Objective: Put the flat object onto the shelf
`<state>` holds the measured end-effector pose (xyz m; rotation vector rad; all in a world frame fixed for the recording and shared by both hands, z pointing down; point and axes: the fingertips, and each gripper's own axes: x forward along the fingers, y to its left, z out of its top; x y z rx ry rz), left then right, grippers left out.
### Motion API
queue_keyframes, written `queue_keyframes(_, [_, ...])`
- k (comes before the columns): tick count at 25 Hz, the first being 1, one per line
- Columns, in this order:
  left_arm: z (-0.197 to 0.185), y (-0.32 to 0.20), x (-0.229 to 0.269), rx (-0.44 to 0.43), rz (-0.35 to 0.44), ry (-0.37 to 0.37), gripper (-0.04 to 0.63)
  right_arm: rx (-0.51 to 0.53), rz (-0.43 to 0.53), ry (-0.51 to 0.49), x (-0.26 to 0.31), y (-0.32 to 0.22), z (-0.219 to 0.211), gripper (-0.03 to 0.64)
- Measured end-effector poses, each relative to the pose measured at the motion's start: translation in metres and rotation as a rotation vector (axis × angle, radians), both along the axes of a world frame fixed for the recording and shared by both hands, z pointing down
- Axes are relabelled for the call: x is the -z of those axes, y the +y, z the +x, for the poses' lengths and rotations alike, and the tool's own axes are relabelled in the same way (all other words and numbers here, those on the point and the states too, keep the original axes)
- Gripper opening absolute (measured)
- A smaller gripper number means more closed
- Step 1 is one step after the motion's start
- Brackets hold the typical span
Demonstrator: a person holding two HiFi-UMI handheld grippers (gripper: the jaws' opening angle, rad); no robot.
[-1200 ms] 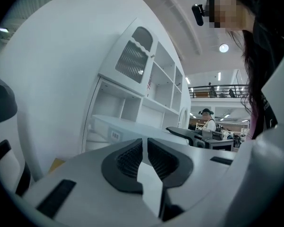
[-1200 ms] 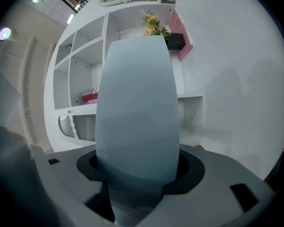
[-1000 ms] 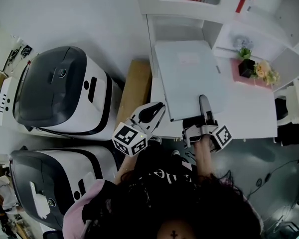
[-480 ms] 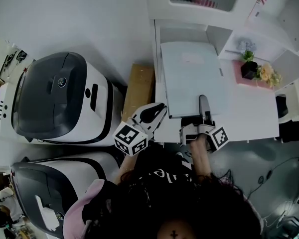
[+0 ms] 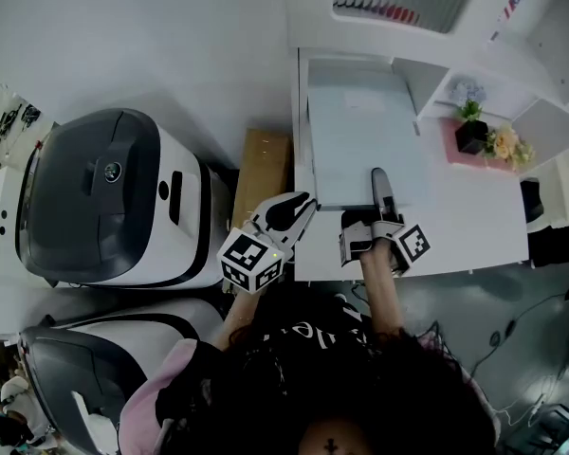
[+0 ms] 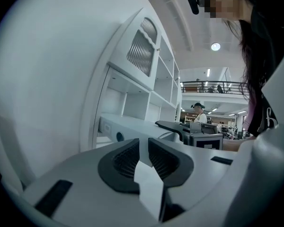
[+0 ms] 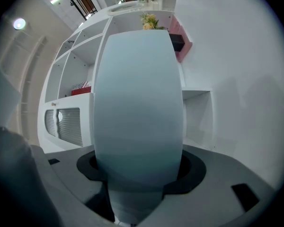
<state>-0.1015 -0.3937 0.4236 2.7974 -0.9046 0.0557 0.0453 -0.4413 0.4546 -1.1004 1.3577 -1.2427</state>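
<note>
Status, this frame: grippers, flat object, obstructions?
Right gripper shut on flat object. Left gripper shut, empty. Object's far end at lower shelf opening. Nothing visibly blocking.

On your left a bare white wall (image 5: 161,36) backs a big white-and-dark machine (image 5: 104,197) and a cardboard box (image 5: 263,173); ahead stands the white shelf (image 5: 550,27), grey floor (image 5: 493,320) beneath you.

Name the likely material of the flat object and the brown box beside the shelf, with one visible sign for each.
Flat object: probably plastic or coated metal, hard to tell which; pale, smooth, evenly matte face. Brown box: probably cardboard; dull tan, plain unglossy top.
</note>
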Motion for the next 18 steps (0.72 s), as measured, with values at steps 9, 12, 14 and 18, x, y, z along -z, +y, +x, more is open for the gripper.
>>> queue_keyframes(9, [-0.009,-0.036,-0.018,0.03,-0.02,-0.08,0.224,0.039,-0.022,0.025,-0.002,-0.05,-0.002,0.316])
queue_keyframes(12, [0.0,-0.045,-0.016,0.02,0.001,-0.088,0.226,0.051,-0.025,0.033,-0.002,-0.064,-0.003,0.316])
queue_keyframes(14, [0.006,-0.053,-0.013,0.025,0.03,-0.102,0.236,0.063,-0.025,0.04,-0.001,-0.072,-0.004,0.316])
queue_keyframes(18, [0.018,-0.074,-0.011,0.035,0.094,-0.158,0.253,0.083,-0.03,0.051,-0.002,-0.086,-0.004,0.316])
